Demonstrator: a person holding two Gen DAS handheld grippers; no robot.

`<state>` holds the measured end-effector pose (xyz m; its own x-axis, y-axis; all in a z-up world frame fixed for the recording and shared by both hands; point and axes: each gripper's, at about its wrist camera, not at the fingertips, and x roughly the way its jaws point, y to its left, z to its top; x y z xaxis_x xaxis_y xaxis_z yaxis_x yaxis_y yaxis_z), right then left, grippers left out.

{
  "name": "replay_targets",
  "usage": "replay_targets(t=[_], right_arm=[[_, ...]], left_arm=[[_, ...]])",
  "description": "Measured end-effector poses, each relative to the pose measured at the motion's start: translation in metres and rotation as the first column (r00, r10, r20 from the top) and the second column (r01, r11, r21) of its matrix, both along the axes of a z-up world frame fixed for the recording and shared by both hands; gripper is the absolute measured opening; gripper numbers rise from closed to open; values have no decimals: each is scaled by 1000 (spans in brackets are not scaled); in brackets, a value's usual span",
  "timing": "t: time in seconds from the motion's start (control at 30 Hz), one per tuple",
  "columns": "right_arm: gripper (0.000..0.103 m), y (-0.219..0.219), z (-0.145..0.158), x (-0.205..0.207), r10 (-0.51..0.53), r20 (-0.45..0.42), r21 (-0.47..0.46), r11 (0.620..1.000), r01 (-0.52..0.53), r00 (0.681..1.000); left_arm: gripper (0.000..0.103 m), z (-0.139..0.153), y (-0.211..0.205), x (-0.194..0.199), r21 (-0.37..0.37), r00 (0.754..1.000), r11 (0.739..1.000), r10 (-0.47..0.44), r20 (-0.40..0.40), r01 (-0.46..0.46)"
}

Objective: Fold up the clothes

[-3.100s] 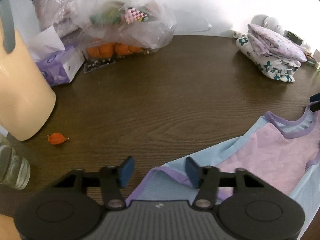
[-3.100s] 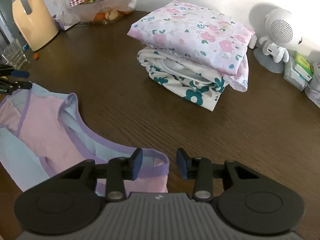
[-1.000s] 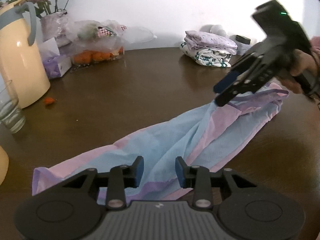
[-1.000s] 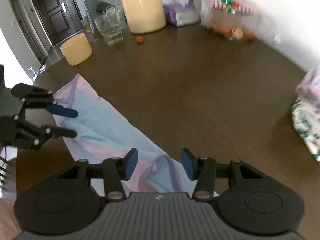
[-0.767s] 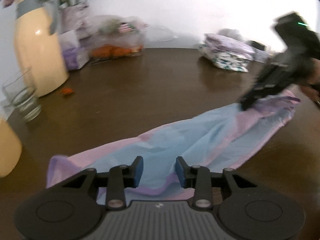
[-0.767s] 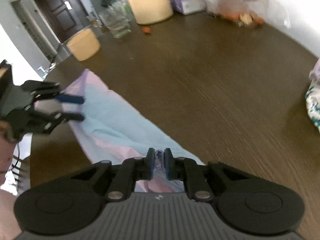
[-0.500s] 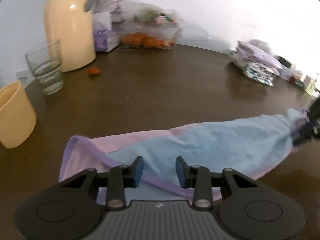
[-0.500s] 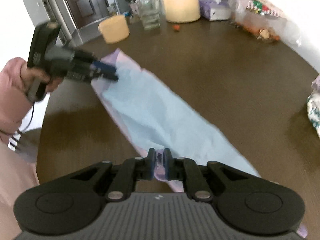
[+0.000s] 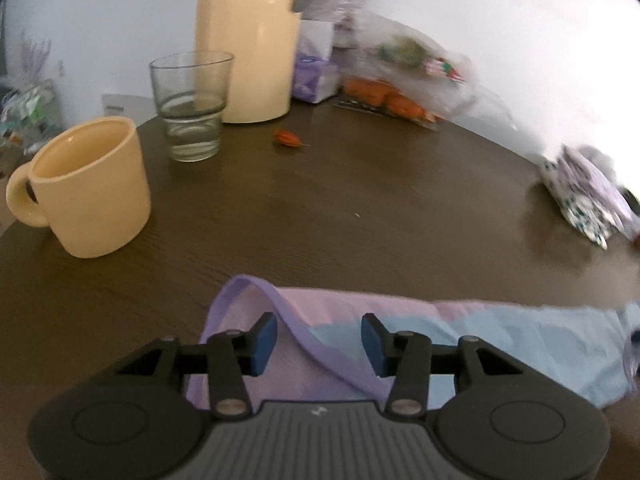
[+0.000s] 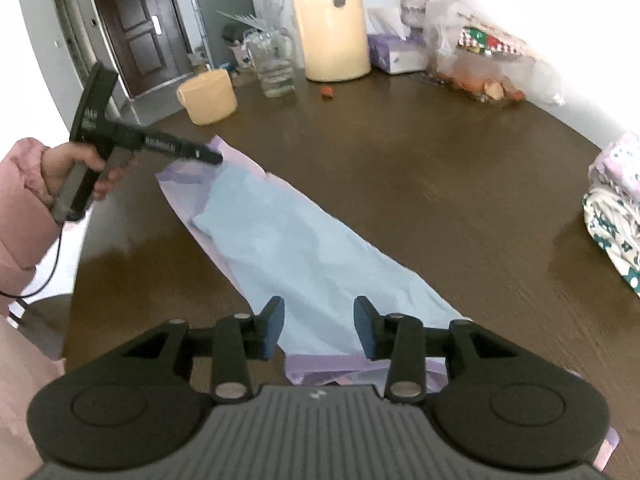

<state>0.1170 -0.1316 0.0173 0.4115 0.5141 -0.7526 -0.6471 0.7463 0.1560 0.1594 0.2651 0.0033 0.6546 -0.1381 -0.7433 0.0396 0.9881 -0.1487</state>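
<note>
Shirt (image 10: 288,248) lies long and flat on table (image 10: 460,200), blue side up, purple trim at both ends. My left gripper (image 9: 318,338) sits over purple end, jaws just spread apart, pads not squeezing cloth. My right gripper (image 10: 319,328) sits over other end, jaws just opened too, cloth under them, loose. I see left hand (image 10: 76,172) hold its tool. Mug (image 9: 88,188), glass (image 9: 190,106) and jug (image 9: 248,40) stand past shirt. Folded pile (image 10: 618,216) far right.

Puffy pink sleeve (image 10: 16,216), black hand-held gripper (image 10: 318,326), blue pads (image 10: 274,326)
</note>
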Motion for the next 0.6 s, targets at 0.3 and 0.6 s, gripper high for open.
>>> replay_targets(t=[0.3,0.6], right_arm=[[39,7,-25,11,-17,-21,-16,1000,17,1000],[40,-5,-35,10,-44,-25,-10,999,43,999]], left_arm=[[1,5,-2,17,43,997,998,48,53,-50],[2,-6,2,36,68,993,992,101,55,-105]])
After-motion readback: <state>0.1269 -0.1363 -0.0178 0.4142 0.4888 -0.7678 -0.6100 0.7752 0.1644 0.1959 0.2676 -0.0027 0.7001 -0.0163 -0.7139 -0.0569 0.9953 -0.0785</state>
